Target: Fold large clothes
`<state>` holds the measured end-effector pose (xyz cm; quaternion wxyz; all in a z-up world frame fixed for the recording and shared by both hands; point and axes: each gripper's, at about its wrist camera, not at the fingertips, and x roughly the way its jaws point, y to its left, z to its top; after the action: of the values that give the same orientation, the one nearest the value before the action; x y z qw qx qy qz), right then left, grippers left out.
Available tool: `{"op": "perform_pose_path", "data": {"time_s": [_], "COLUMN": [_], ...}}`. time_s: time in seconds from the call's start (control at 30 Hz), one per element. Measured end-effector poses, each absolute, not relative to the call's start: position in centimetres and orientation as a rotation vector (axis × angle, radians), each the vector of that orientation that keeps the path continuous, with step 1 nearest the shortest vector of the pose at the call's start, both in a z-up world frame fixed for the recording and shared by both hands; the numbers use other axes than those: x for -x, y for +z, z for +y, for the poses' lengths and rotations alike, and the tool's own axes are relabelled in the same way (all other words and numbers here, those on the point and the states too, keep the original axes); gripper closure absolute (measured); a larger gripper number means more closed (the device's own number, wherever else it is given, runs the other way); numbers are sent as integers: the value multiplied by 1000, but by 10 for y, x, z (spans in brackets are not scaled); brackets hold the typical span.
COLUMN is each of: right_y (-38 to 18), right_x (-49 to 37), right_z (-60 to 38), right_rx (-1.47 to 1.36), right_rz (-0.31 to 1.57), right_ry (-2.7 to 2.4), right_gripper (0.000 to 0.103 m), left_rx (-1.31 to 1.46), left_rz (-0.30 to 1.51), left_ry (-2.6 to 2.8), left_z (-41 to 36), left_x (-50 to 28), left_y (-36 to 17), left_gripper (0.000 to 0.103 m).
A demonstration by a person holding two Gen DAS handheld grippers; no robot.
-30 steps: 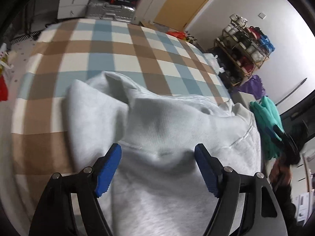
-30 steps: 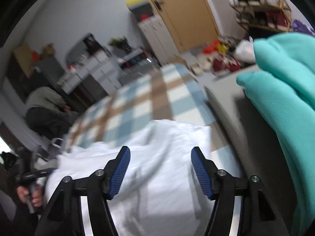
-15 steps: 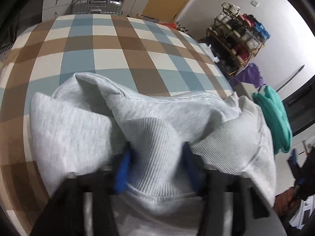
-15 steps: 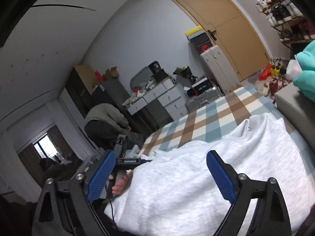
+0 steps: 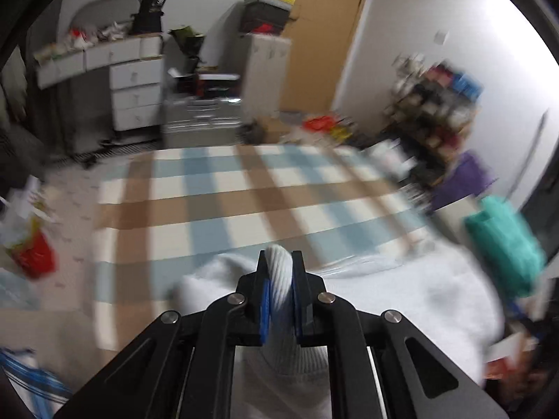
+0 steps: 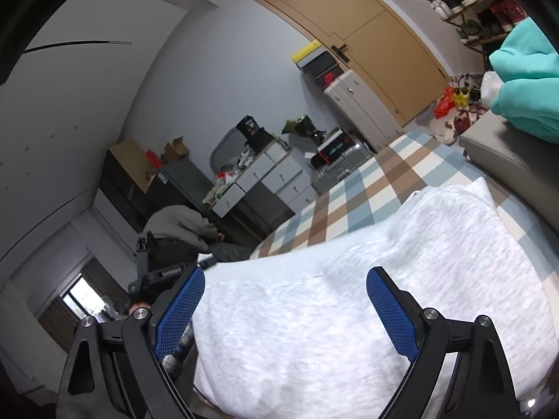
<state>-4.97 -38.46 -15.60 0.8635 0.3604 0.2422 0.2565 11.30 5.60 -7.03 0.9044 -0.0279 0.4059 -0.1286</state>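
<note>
A large light grey sweatshirt (image 6: 349,296) lies on a bed with a blue, brown and white checked cover (image 6: 370,188). My left gripper (image 5: 279,296) is shut on the sweatshirt's ribbed hem (image 5: 279,272) and holds it lifted; the rest of the garment (image 5: 419,296) spreads below and to the right. My right gripper (image 6: 284,310) is open and empty, just above the sweatshirt's flat body. The left wrist view is blurred by motion.
A teal garment (image 6: 524,80) lies on a grey bench (image 6: 496,146) to the right of the bed. White drawers (image 5: 134,92), a silver suitcase (image 5: 202,118), a shoe rack (image 5: 433,104) and a wooden door (image 6: 377,42) stand beyond the bed. A red bag (image 5: 35,255) sits on the floor at left.
My left gripper closed on the ribbed hem and has lifted it up off the bed. My right gripper tilted upward and stays open over the sweatshirt.
</note>
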Motion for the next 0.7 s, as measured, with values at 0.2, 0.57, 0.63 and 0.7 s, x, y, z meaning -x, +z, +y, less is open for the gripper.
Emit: {"op": "perform_pose_path", "data": {"time_s": [0.2, 0.57, 0.63, 0.7], "right_y": [-154, -162, -162, -160], "right_x": [46, 45, 46, 48], "right_z": [-374, -391, -394, -394], "right_rx": [-710, -746, -756, -756], "right_rz": [545, 556, 549, 537], "right_ry": [513, 504, 505, 505], "right_gripper": [8, 8, 8, 8], "left_rx": [156, 360, 280, 172], "left_rz": [1139, 1133, 1132, 1116], "left_ry": [-183, -310, -347, -355], "left_z": [76, 118, 106, 90], "left_x": [-142, -60, -44, -31], "left_y": [-159, -142, -142, -143], "left_gripper": [88, 33, 33, 33]}}
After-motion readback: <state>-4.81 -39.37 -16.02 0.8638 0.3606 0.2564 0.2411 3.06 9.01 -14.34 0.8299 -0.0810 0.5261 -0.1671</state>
